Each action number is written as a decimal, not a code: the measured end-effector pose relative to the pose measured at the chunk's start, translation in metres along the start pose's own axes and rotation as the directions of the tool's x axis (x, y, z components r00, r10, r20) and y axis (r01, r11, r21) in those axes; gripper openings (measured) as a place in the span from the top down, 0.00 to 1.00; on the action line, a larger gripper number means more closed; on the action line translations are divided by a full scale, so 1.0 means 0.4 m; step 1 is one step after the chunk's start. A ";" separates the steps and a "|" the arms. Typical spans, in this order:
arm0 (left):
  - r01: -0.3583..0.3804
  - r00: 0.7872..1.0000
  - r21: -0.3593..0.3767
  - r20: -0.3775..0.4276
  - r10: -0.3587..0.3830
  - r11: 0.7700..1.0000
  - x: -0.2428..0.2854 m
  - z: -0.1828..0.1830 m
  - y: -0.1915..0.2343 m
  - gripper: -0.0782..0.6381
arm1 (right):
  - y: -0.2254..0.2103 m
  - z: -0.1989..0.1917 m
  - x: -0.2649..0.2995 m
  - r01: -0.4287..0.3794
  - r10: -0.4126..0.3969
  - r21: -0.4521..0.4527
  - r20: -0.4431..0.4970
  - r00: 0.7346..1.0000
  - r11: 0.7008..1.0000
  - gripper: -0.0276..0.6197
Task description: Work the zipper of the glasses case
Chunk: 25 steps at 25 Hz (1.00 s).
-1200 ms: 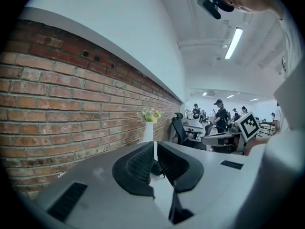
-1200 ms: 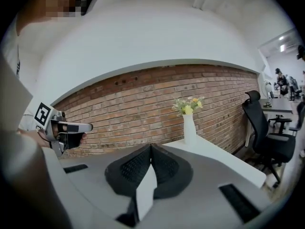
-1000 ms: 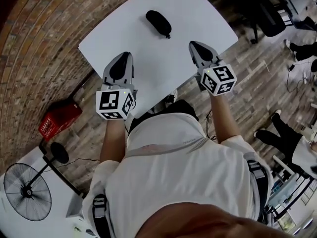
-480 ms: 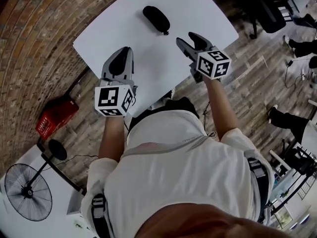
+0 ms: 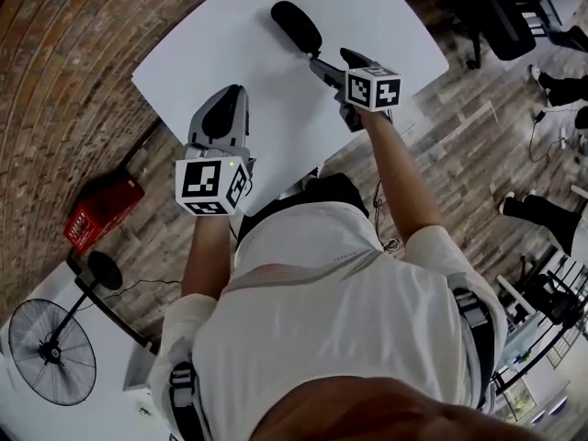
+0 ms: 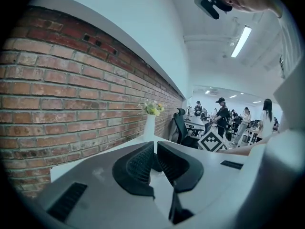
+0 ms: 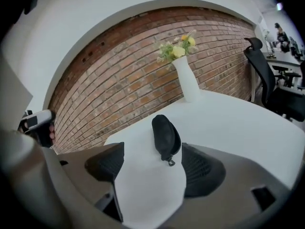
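Observation:
A black oval glasses case (image 5: 296, 28) lies at the far side of the white table (image 5: 220, 53). In the right gripper view the case (image 7: 166, 131) points its zipper pull (image 7: 169, 161) toward me. My right gripper (image 5: 323, 66) hovers just short of that near end. Its jaws are opening wide, and the pads (image 7: 106, 163) touch nothing. The pull lies just ahead of the right gripper (image 7: 152, 150), between the lines of the two fingers. My left gripper (image 5: 223, 118) is shut and empty over the table's near left part, well away from the case. Its fingertips meet in the left gripper view (image 6: 155, 148).
A white vase of yellow flowers (image 7: 185, 78) stands at the table's far end by the brick wall. Office chairs (image 7: 261, 75) and people are off to the right. On the floor to the left are a red box (image 5: 101, 214) and a fan (image 5: 50, 352).
My right gripper has moved forward and left up to the case's near end, and its jaws have gone from shut to wide apart. The left gripper has stayed put.

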<state>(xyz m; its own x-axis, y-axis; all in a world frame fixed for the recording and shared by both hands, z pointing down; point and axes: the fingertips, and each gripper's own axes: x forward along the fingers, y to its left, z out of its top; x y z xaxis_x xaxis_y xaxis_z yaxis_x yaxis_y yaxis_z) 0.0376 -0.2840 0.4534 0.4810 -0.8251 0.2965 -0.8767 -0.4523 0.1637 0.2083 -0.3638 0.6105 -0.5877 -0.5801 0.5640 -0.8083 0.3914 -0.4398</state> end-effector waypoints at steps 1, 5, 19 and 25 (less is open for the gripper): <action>0.002 1.000 -0.001 -0.002 -0.002 1.000 0.001 -0.002 -0.002 0.85 | -0.007 -0.006 0.013 0.000 0.000 0.009 -0.008 1.000 1.000 0.31; 0.014 1.000 0.002 -0.012 -0.014 1.000 0.014 -0.010 -0.008 0.85 | -0.057 0.004 0.051 0.009 -0.009 0.060 -0.005 1.000 0.998 0.31; -0.008 0.999 -0.012 -0.048 0.007 1.000 0.048 -0.039 -0.004 0.85 | -0.129 0.002 0.186 -0.002 0.011 0.090 -0.102 0.995 0.996 0.31; -0.046 0.997 -0.027 -0.065 0.044 0.999 0.033 -0.062 0.031 0.85 | -0.093 -0.015 0.251 -0.029 0.034 0.036 -0.153 0.988 0.999 0.30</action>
<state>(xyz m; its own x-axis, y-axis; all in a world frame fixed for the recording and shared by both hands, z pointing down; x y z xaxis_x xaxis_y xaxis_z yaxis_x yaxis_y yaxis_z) 0.0329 -0.2919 0.4825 0.4411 -0.8202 0.3644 -0.8975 -0.4048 0.1753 0.1789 -0.4324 0.6875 -0.6133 -0.4507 0.6486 -0.7893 0.3819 -0.4809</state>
